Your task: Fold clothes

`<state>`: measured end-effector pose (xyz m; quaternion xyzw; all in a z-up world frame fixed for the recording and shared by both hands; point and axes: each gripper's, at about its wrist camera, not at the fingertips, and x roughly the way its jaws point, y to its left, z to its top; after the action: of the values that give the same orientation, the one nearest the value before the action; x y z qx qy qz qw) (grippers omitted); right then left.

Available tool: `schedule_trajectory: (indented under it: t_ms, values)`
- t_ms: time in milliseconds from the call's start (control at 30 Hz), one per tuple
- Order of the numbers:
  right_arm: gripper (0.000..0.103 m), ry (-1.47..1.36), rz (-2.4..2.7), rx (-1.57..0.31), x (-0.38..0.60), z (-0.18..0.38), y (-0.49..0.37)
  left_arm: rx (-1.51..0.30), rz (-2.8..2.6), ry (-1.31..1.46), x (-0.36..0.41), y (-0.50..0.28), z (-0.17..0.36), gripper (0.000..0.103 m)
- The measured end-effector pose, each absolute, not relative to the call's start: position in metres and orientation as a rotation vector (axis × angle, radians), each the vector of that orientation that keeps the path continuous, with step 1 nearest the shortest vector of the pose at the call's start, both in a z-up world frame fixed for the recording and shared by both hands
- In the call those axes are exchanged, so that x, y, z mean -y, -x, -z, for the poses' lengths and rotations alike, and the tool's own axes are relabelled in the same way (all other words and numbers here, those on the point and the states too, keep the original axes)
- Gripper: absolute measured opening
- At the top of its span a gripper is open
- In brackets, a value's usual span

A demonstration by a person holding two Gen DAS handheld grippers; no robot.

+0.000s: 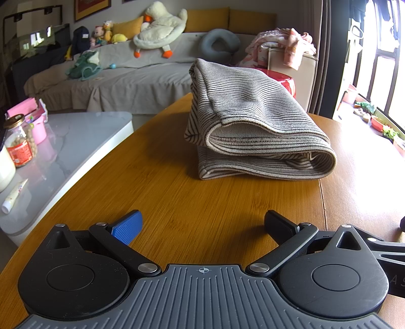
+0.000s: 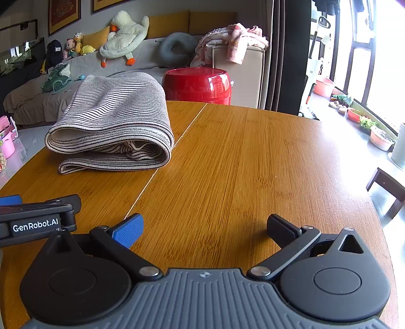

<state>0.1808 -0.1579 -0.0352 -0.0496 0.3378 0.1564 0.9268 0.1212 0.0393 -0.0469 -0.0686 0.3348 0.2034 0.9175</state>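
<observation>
Both claws — left claw (image 1: 202, 224) and right claw (image 2: 204, 226) — hover apart and empty above the desk (image 2: 240, 157), so approach the folded striped garment (image 1: 249, 126) low, pressing its loose top layer flat.

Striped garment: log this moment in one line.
striped garment: folded, on wooden table | left gripper: open, empty | right gripper: open, empty

A wooden desk (image 2: 253, 157) with a seam along its top fills the foreground. Behind it runs a long sofa under a grey cover (image 1: 131, 83), with mustard cushions (image 1: 207, 19), a plush duck (image 1: 162, 27) and a grey neck pillow (image 1: 219, 43). A red drum stool (image 2: 197, 86) stands just past the desk. Framed pictures (image 2: 64, 14) hang on the wall. Dark curtains (image 2: 288, 55) edge bright windows (image 2: 364, 55); a white marble table (image 1: 76, 141) sits to the left
</observation>
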Motion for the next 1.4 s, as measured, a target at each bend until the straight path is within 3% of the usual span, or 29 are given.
schedule_trajectory:
  t_ms: [1400]
  values:
    - [0.103,0.102,-0.335,-0.692,0.16,0.035,-0.183,-0.7,-0.383,0.128,-0.036,-0.134,0.046,0.103]
